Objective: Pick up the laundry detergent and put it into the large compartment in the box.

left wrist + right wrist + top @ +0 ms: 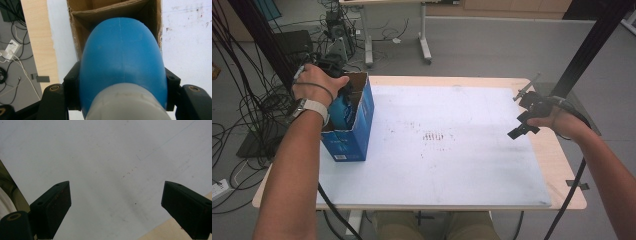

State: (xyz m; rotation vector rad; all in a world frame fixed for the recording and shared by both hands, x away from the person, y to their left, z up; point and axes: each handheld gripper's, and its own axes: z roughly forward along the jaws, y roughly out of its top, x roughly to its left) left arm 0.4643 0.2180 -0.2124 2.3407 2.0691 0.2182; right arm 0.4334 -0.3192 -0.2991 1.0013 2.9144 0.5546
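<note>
An open cardboard box [357, 132], blue outside and brown inside, stands at the left of the white mat [452, 160]. My left gripper [122, 82] is shut on a smooth, rounded blue object [122, 50] with a pale grey end [127, 102] nearest the camera. The object's blue tip points into the box's open mouth [82, 15]. In the high view a hand [318, 82] covers that gripper at the box's top. My right gripper [520, 114] hovers over the mat's right edge, its jaws wide apart [116, 202] with nothing between them.
The mat lies on a wooden table [562, 165] and carries faint reddish stains [434, 136] near its middle. Black frame posts [592, 45] rise at both back corners. Cables and equipment [334, 30] crowd the floor behind and to the left.
</note>
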